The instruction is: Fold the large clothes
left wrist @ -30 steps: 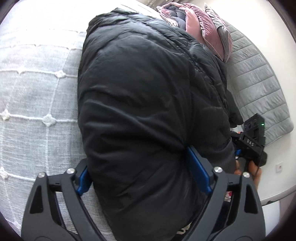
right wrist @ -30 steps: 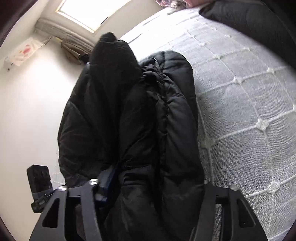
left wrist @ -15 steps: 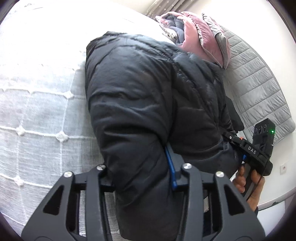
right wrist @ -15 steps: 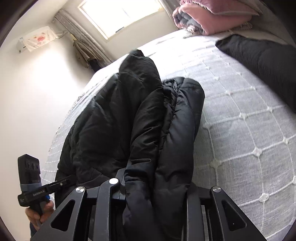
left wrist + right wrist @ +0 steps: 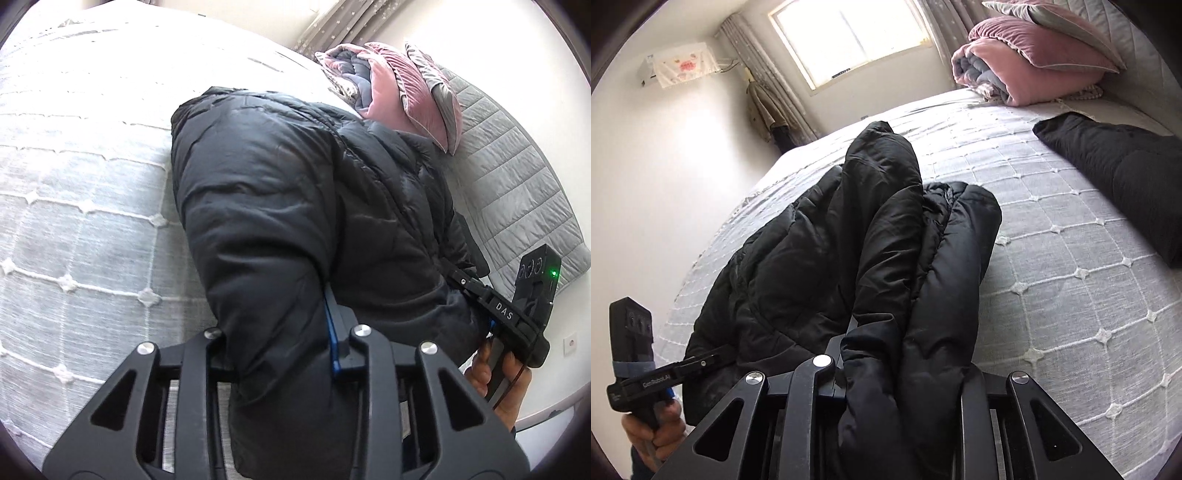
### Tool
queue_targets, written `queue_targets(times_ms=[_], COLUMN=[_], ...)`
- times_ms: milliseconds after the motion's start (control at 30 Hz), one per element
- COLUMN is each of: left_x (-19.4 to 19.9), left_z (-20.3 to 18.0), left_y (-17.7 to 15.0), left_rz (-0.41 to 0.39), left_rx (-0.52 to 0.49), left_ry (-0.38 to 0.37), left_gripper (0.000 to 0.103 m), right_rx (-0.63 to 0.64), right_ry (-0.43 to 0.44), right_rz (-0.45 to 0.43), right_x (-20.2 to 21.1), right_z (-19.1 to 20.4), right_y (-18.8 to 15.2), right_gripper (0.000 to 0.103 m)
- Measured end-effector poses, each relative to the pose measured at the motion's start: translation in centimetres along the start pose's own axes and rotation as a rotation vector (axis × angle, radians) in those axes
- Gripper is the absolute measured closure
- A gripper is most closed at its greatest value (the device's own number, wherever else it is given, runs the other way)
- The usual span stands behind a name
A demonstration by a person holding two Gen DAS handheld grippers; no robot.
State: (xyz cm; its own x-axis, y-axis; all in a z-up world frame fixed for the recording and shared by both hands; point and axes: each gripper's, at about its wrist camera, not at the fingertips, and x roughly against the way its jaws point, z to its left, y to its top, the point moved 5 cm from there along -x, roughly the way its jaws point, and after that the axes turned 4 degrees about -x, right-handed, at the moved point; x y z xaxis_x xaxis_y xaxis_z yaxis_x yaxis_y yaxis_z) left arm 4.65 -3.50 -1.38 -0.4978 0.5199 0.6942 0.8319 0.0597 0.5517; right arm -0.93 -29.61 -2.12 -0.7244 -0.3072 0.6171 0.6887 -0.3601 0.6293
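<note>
A: What is the garment?

B: A black puffer jacket (image 5: 295, 206), quilted and slightly glossy, bunched into thick rolls on the bed (image 5: 74, 229).

A: Where does it lie from the left hand-held gripper (image 5: 277, 354)?

B: One padded fold is pinched between its fingers; the rest swells ahead and to the right.

A: And from the right hand-held gripper (image 5: 901, 373)?

B: Two stacked folds sit clamped between its fingers, running forward, with the bulk heaped to the left.

Black puffer jacket (image 5: 879, 258) between right gripper (image 5: 901, 369) jaws
</note>
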Motion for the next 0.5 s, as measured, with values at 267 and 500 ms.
queue_targets(times_ms=[267, 500], left_x=[2.6, 5.7], left_z=[3.1, 8.1], left_y=[1.9, 4.8], left_rz=[-0.037, -0.033], left_rx=[0.032, 0.038], left_ry=[0.045, 0.073], left_gripper=[0.072, 0.074], right_rx=[0.045, 0.100], right_ry=[0.010, 0.021], right_rz=[-0.028, -0.028], right_x=[0.1, -2.0], right_z=[5.5, 12.5], right_y=[-0.2, -0.5], right_gripper=[0.082, 0.084])
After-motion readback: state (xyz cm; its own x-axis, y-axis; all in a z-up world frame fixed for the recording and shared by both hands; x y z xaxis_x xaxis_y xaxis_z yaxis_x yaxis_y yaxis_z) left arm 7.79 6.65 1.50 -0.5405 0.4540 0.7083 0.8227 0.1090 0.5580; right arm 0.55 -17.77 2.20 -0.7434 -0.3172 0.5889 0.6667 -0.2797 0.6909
